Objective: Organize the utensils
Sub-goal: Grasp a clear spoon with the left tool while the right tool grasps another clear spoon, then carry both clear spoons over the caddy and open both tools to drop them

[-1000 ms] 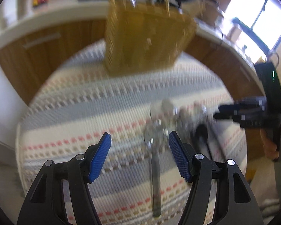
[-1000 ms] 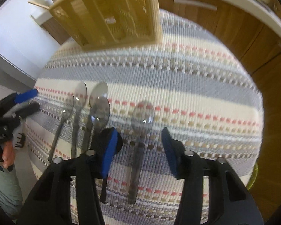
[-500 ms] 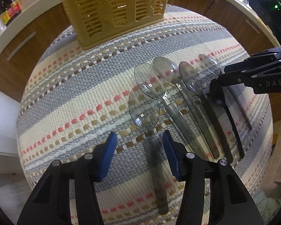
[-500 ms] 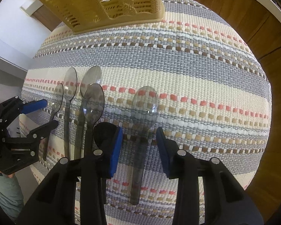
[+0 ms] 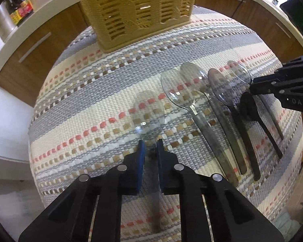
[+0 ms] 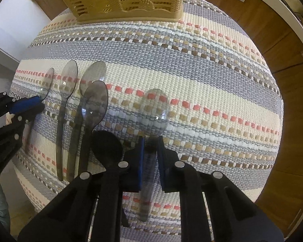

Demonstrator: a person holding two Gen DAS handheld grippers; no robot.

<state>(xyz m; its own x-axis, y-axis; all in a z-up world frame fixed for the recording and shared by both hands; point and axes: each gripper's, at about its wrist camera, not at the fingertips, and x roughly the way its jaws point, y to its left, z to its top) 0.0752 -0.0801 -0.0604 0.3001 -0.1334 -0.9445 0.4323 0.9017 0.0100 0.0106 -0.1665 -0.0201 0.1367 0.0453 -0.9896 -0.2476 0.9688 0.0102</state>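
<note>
Clear plastic spoons lie on a striped woven mat (image 5: 74, 109) — the left gripper (image 5: 150, 147) has just closed on the leftmost spoon (image 5: 149, 113), the right gripper (image 6: 151, 143) on the rightmost spoon (image 6: 154, 111). A slatted tan plastic basket (image 5: 137, 10) stands far — contents unseen.

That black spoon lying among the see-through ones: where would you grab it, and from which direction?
Grip the black spoon by its thin handle, coming straight down from above, fingers either side. It lies flat on the striped cloth, so no side gives a hold, and its bowl is much wider. Neighbouring spoon handles lie close.
</note>
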